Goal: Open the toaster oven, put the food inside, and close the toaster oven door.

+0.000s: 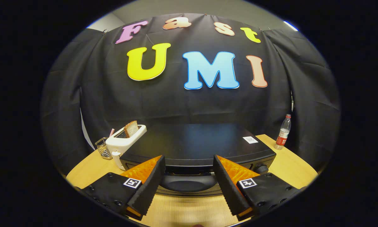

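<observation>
In the gripper view, I have the gripper (189,171) spread wide, its two fingers (151,186) standing well apart at the bottom of the frame with nothing held between them. Through the gap I see the black toaster oven (204,142), sitting at centre frame on the wooden table (291,164). I am looking down on its flat top, and its front edge with the curved door handle (189,183) lies just ahead of the fingertips, between the two fingers. The door looks closed from here, though I see little of the front face. A small white sticker (250,139) sits on the oven's top toward the right, and a round knob (262,169) shows at the oven's front right corner, just beside my right finger.

At the left of the frame, touching or just beside the oven's left side, stands a white pop-up toaster (126,142) with a slice of bread (131,128) upright in its slot. Further left is a small wire basket (102,148). At the right of the frame, near the table's far edge and well apart from the oven, stands a clear plastic bottle (283,132) with a red label.
</observation>
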### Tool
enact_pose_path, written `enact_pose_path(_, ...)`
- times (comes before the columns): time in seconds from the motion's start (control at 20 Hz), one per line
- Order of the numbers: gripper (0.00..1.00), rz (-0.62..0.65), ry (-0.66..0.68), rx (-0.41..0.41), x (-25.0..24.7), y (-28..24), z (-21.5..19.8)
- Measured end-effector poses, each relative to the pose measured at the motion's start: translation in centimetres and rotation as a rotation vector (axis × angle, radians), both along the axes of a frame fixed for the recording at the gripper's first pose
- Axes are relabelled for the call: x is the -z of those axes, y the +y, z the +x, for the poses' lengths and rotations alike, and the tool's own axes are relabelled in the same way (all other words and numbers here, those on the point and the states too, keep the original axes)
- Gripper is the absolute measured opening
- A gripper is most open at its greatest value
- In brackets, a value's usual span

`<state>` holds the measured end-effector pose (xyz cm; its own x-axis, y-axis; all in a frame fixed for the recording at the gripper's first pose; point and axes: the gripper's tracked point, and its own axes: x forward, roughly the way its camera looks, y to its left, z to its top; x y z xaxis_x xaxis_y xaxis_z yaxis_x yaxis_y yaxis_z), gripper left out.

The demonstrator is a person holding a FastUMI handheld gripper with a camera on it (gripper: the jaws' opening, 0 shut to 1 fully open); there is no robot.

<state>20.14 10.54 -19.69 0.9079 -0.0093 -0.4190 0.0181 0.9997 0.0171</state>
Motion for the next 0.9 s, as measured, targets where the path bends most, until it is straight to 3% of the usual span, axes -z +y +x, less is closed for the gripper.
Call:
enact_pose_path(0.5, 0.98, -0.017, 0.012, 0.006, 1.4, -0.1, -2.2)
enact_pose_path(0.9, 0.97, 0.003, 0.067, -0.019, 3.4, 0.2, -7.6)
